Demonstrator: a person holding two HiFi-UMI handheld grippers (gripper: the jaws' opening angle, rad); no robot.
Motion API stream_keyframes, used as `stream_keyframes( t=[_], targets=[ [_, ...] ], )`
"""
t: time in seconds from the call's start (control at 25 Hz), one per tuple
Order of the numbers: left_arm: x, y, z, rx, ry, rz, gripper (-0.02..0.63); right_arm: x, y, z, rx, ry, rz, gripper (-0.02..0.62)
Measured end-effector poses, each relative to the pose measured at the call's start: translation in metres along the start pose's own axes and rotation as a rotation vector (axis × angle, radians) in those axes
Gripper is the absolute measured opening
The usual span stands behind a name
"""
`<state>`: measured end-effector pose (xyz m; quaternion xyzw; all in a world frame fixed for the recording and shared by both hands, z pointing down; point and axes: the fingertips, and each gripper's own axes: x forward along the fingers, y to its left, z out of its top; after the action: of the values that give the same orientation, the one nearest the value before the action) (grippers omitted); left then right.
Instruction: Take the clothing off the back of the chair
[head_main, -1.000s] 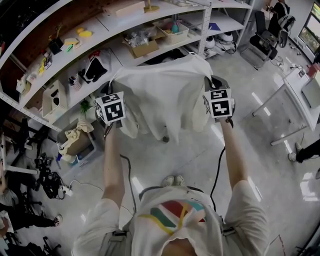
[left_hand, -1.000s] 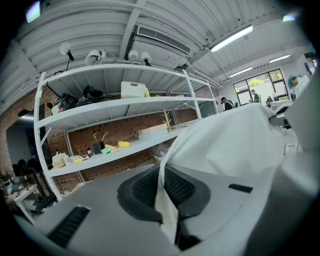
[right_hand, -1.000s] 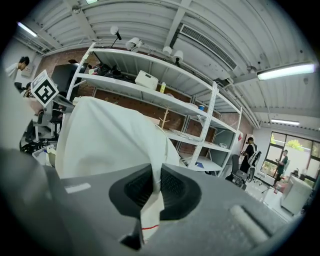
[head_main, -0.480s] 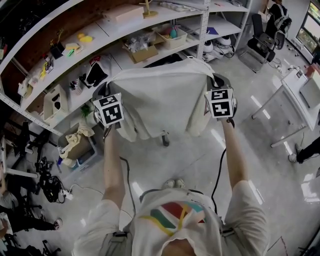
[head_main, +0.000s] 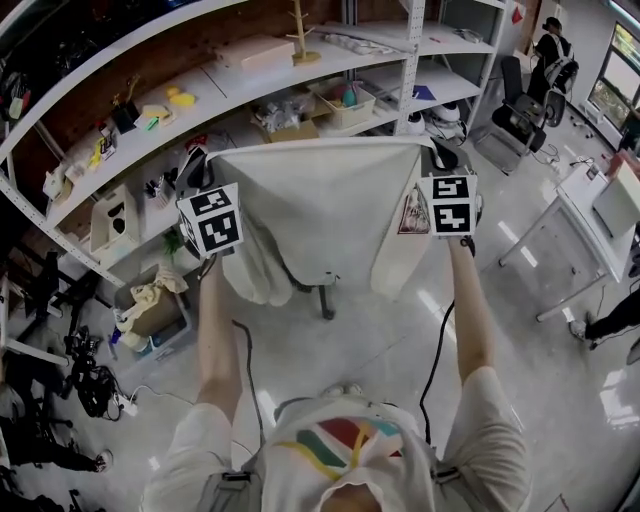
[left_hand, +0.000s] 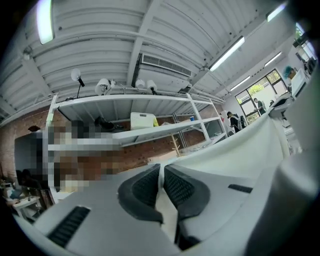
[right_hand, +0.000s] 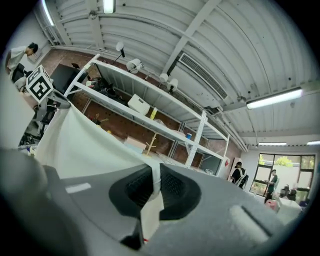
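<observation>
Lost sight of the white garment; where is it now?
Centre of the head view: the white garment hangs stretched between the left gripper and right gripper, held up before the shelves.

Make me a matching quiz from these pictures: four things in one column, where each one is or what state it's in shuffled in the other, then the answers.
Column one
1. white garment
2. right tool
3. wooden peg stand
4. chair

Column two
A. standing on the white shelf at the back
B. mostly hidden under cloth, only its lower part showing
C. spread wide and held up by two corners
D. shut on a fold of white cloth

Pairs: 1-C, 2-D, 3-A, 4-B
</observation>
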<state>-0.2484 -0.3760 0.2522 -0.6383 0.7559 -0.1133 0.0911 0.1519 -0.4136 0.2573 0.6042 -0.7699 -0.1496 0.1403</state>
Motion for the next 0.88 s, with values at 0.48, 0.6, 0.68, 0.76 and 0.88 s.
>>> stream_keyframes(
  t=[0.48,0.6,0.68,0.76,0.88],
  targets=[
    [-0.031,0.047,0.145,0.035,-0.236,0.061,0.018,-0.034,-0.051,0.138,-0.112,-0.245,-0.097,0.006],
    [-0.043,0.057,0.193,0.041,-0.313,0.072,0.018,-0.049,-0.064,0.185,-0.129,-0.327,-0.131,0.008],
    [-0.050,0.061,0.224,0.071,-0.357,0.077,0.018,-0.059,-0.068,0.217,-0.148,-0.380,-0.151,0.006],
    [-0.059,0.066,0.252,0.070,-0.401,0.075,0.018,-0.071,-0.073,0.249,-0.174,-0.440,-0.172,0.006],
    [-0.081,0.078,0.289,0.004,-0.479,0.067,0.018,-0.093,-0.081,0.295,-0.206,-0.530,-0.211,0.006]
  ],
)
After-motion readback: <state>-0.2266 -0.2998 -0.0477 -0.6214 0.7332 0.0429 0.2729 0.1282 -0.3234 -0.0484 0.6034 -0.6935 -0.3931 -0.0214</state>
